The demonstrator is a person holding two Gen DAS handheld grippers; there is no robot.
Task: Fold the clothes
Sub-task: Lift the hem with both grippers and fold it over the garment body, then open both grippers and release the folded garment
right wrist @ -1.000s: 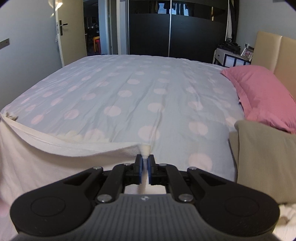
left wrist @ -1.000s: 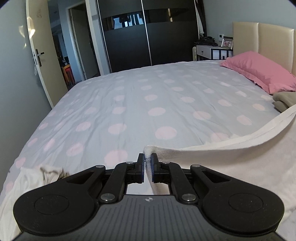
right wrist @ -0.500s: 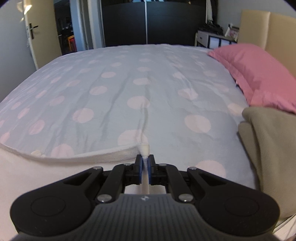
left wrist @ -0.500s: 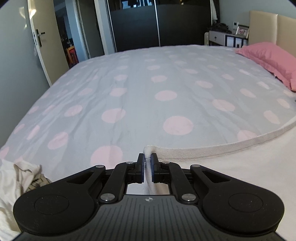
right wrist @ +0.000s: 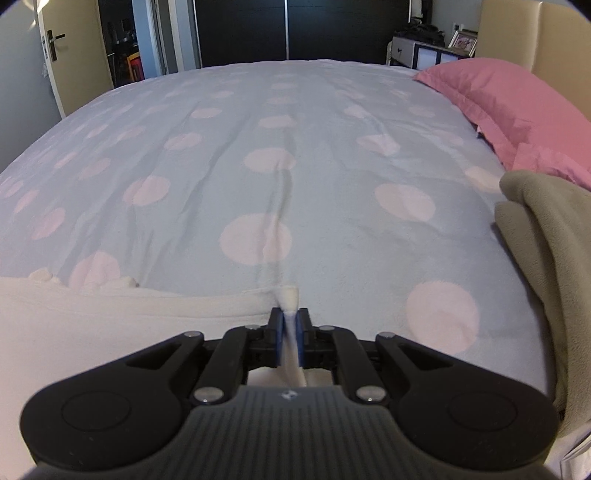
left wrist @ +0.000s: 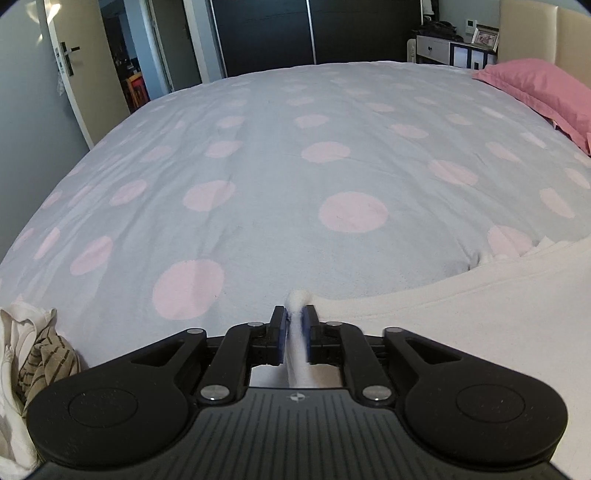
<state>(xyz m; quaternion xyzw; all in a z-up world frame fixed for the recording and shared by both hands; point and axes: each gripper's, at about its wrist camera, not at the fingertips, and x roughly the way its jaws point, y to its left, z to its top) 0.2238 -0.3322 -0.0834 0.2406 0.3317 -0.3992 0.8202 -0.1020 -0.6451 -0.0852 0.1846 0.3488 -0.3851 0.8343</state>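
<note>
Both grippers are clenched on one white fleecy cloth (left wrist: 461,314) — my left gripper (left wrist: 294,319) pinches one corner, my right gripper (right wrist: 290,320) the other — its edge lying low across the pale blue bedspread with pink dots (left wrist: 295,166), beside a folded olive blanket (right wrist: 546,236)

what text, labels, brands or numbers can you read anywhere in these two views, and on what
No readable words or numbers in either view.
Left gripper body: a small round emblem, no letters.
Right gripper body: a similar small emblem, no letters.
Framed picture on the far dresser: too small and blurred to read.
White towel: no tag or print shows.
</note>
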